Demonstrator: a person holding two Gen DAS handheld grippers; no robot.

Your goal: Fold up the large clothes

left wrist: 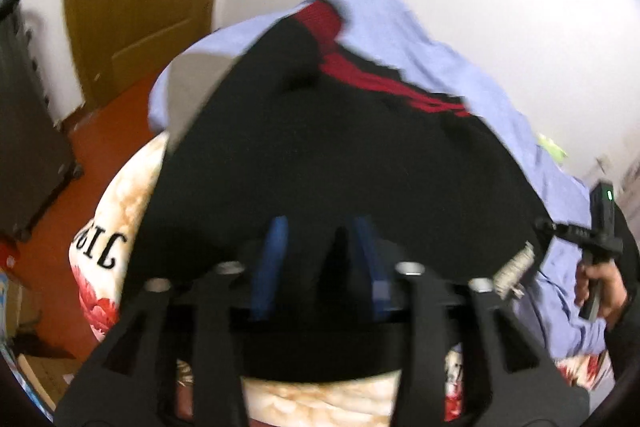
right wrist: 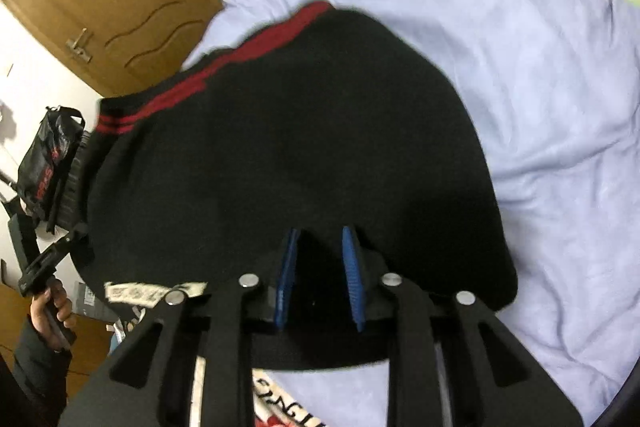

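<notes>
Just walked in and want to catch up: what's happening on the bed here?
A person is folding a black garment with red stripes on a lilac sheet, holding a two-finger gripper in each hand. The left gripper and the right gripper both sit at the garment's near edge with black cloth between their blue pads. Whether either pinches the cloth cannot be told.

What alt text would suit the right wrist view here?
A black garment with red stripes lies on a pale blue sheet, its near edge between the right gripper's blue pads. A wooden door stands at upper left.
</notes>
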